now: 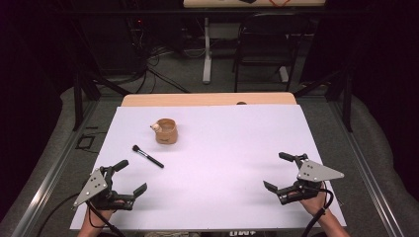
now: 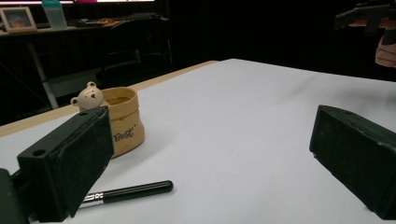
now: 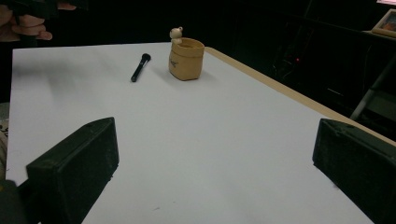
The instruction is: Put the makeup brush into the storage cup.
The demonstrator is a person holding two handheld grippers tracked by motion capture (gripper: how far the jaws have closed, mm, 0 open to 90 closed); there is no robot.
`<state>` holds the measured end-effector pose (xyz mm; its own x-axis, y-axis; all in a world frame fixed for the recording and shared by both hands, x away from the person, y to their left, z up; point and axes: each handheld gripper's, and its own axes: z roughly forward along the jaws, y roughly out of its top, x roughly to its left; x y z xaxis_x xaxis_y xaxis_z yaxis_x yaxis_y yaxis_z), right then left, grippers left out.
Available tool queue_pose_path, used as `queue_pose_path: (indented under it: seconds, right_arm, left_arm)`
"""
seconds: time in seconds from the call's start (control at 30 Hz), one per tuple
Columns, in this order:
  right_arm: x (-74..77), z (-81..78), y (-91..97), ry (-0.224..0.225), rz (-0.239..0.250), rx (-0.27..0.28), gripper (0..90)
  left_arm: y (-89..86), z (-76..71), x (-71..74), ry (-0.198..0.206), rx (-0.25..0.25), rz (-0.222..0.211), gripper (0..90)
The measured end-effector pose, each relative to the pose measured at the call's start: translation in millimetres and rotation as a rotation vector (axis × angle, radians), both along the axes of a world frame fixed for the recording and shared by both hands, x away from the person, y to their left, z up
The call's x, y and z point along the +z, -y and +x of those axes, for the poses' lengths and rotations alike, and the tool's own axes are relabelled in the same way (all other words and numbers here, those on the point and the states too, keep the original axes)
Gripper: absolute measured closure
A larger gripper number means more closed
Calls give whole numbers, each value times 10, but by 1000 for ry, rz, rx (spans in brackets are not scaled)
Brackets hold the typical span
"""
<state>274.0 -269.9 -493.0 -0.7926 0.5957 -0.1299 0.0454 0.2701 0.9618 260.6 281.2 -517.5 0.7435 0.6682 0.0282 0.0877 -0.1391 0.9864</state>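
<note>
A tan cup [image 1: 166,131] with a small bear figure on its rim stands upright on the white table top, left of centre. The same cup [image 2: 122,120] [image 3: 186,59] appears in both gripper views. A black makeup brush [image 1: 147,156] [image 2: 128,192] [image 3: 140,67] lies flat just in front of the cup. My left gripper [image 1: 131,177] hovers open near the front left corner, a short way from the brush, with nothing between its jaws. My right gripper [image 1: 278,171] is open at the front right, far from both objects, and holds nothing.
A white sheet [image 1: 222,163] covers the table; a wooden strip [image 1: 207,99] shows along its far edge. A dark chair [image 1: 264,47] and a table leg [image 1: 207,49] stand beyond it on the floor. Metal rails [image 1: 44,182] run along both sides.
</note>
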Motion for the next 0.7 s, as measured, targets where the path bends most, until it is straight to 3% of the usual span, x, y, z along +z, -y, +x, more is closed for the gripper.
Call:
queue_pose_path:
  seconds: [0.7]
  right_arm:
    - [-11, 13, -11, -10, -11, 9, 0]
  left_arm:
    - [-8, 17, -11, -16, -9, 2, 0]
